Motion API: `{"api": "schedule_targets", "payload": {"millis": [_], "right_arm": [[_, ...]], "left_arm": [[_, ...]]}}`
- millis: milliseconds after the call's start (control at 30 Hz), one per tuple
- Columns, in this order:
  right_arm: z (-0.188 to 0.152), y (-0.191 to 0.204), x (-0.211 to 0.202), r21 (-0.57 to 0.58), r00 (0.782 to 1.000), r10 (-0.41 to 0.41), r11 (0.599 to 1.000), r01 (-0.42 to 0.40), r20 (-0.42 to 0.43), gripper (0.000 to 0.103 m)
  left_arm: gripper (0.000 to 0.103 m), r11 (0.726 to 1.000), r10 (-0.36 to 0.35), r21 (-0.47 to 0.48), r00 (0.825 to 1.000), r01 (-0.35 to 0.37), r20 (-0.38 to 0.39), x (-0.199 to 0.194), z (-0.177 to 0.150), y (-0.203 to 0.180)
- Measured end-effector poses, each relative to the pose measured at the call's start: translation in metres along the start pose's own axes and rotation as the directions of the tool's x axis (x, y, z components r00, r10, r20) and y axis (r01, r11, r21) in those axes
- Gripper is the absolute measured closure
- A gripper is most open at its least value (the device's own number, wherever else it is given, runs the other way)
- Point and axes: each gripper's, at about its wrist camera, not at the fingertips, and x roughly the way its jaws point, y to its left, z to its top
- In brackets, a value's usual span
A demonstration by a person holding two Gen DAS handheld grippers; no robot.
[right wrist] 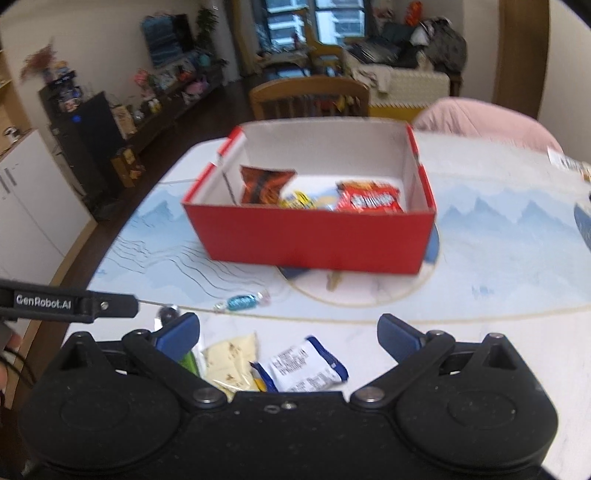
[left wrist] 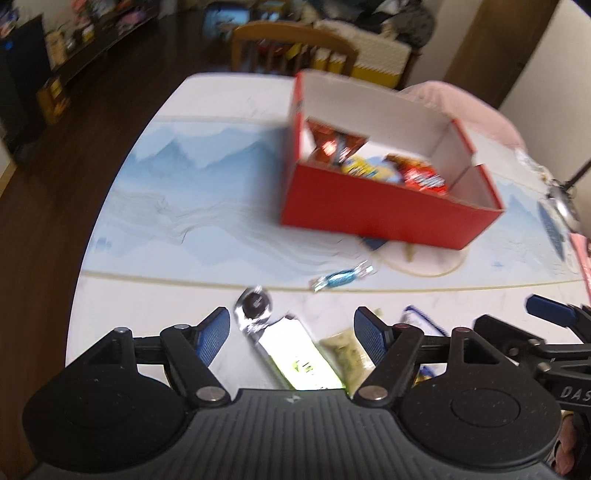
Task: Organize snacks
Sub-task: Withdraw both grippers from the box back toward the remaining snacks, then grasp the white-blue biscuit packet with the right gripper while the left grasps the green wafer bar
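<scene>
Left claw is seen released, jaws wide, nothing gripped; a green-white snack bar lies on the bench between them. Right claw is likewise released, over a blue-white packet. Red box is set farther back, several snacks inside. Blue candy is left loose near it.

I see a dark wood floor, a wooden chair, a window, cluttered low shelving.
</scene>
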Motion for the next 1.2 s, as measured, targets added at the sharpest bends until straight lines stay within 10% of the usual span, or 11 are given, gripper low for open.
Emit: {"api": "schedule_targets", "payload": {"millis": [1200], "right_arm": [[-0.018, -0.026, 0.113, 0.270, 0.936, -0.059, 0.949, 0.160, -0.348, 0.010]], "left_arm": [[0.029, 0.985, 0.108, -0.102, 0.964, -0.136, -0.241, 0.096, -0.023, -0.016]]}}
